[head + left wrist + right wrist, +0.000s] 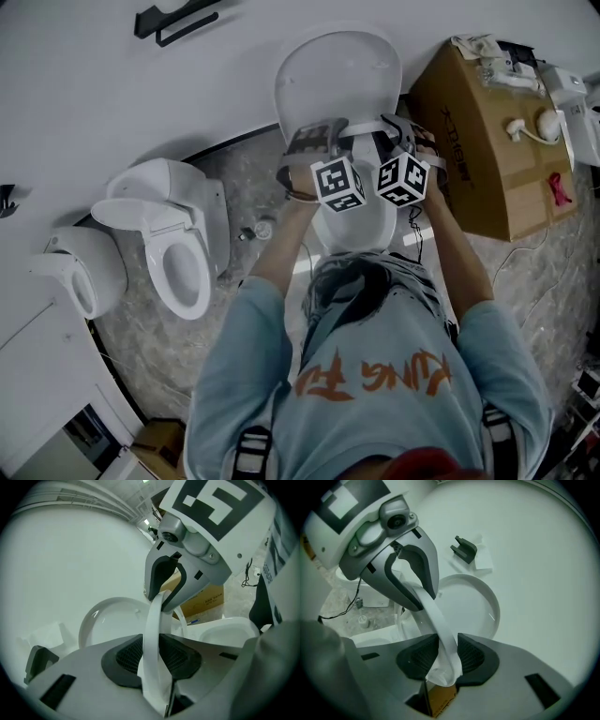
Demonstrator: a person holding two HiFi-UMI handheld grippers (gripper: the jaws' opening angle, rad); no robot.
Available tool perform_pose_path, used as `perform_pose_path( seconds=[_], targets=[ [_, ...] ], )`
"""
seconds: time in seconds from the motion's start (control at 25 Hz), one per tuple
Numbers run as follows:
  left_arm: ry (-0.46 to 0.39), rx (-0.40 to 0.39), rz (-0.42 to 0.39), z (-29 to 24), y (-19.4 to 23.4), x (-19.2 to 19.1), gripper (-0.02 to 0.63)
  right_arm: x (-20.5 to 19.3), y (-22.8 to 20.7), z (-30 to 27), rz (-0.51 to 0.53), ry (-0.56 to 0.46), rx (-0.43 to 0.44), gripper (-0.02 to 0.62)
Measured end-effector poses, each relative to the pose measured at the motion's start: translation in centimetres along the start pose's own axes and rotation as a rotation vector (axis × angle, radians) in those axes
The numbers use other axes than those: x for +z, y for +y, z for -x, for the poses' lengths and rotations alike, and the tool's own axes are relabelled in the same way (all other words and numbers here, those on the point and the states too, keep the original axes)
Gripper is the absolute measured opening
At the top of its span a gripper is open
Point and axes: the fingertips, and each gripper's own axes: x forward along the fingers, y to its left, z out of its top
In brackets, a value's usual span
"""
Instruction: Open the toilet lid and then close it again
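The white toilet lid [337, 75] stands raised against the wall, its hollow underside towards me [110, 620] [471, 606]. In front of it a thin white seat ring [370, 127] is lifted off the bowl [361, 225]. My left gripper [312, 142] is shut on the ring's left side, and the ring runs up between its dark pads [152, 656]. My right gripper [412, 138] is shut on the ring's right side [447, 656]. Each gripper shows in the other's view, clamped on the same ring [152, 620] [438, 620]. The bowl's rim [229, 632] lies below to the right.
A cardboard box [478, 150] with small fittings on top stands close at the right of the toilet. Two more white toilets [178, 253] [80, 267] stand at the left. A black bracket [178, 19] hangs on the wall. Small parts [258, 230] and a cable lie on the marbled floor.
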Motion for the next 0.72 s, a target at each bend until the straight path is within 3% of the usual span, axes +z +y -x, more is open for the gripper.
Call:
perform_pose_path(
  seconds=[0.28,0.72],
  targets=[
    [0.008,0.028,0.035,-3.2,4.4,-0.9,0.14,1.5,-3.4,-3.9,-0.006,0.025,-0.052,0.132],
    [0.043,0.07,0.029,-8.0,9.9,-2.8,0.16,2.8,-7.0,-10.2,0.041,0.027,-0.044,0.137]
  ],
)
